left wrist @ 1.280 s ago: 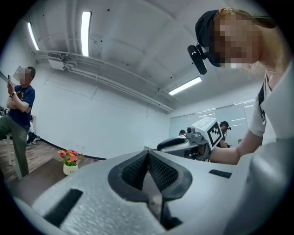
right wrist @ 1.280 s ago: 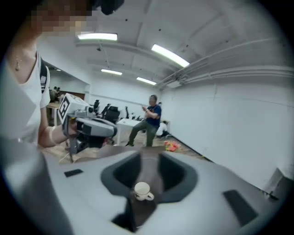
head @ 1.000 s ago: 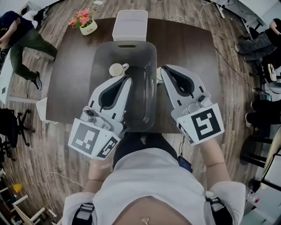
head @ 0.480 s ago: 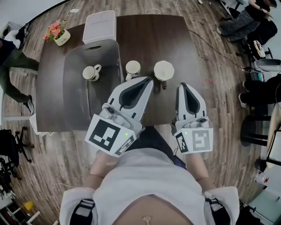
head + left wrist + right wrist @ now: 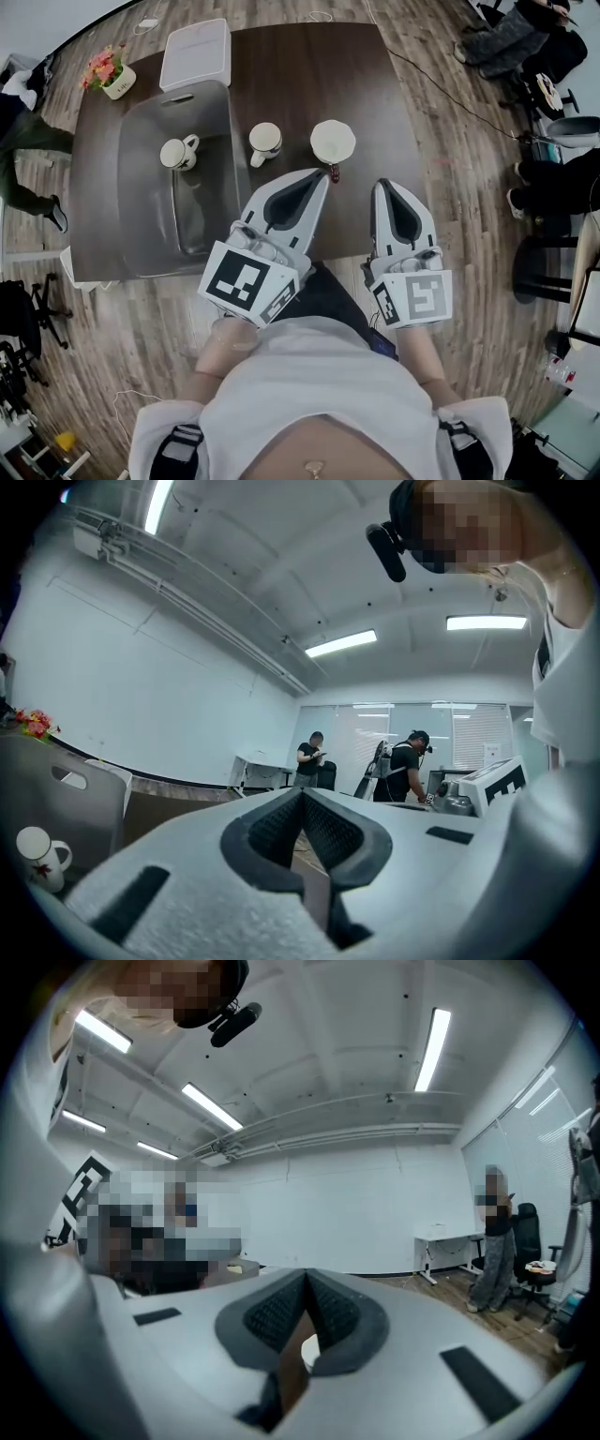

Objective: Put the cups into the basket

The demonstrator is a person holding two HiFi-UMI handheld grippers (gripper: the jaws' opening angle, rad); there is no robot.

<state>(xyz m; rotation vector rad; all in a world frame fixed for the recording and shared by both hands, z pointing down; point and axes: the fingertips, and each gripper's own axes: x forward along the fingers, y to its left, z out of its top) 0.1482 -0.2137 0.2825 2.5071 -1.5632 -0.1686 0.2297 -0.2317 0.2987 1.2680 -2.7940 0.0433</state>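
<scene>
We see a dark brown table (image 5: 375,84) with a smooth, flat top. It stands on a floor (image 5: 469,169) of grey-brown wood planks. The room is big and white, with long lights on the ceiling.

A grey basket (image 5: 141,216) sits on the left part of the table. The small cup (image 5: 176,153) stands inside it, near the far end. The middle cup (image 5: 264,141) stands on the table just beside the basket. The wide cup (image 5: 333,142) stands on the table to its right. A white box (image 5: 194,53) and a pot of pink flowers (image 5: 111,73) sit at the far left corner.

The left gripper (image 5: 321,176) and the right gripper (image 5: 382,185) are over the near side of the table. The tip of the left one is near the wide cup. Both hide the table's near edge.

A little dark red thing peeks out by the wide cup, and we cannot tell what it is. A person (image 5: 23,150) at the left edge is cut off, so only a leg and a shoe show. In the right gripper view a bit of white shows behind the tips, too little to name.

The basket is a deep box with round corners, a handle hole and see-through walls. The cups are round and cream white. The grippers are white, smooth and pointed. The left fingers (image 5: 267,832) have dark bumpy pads. They are pressed together with nothing between them. The right fingers (image 5: 272,1314) are the same, pressed together and holding nothing.
</scene>
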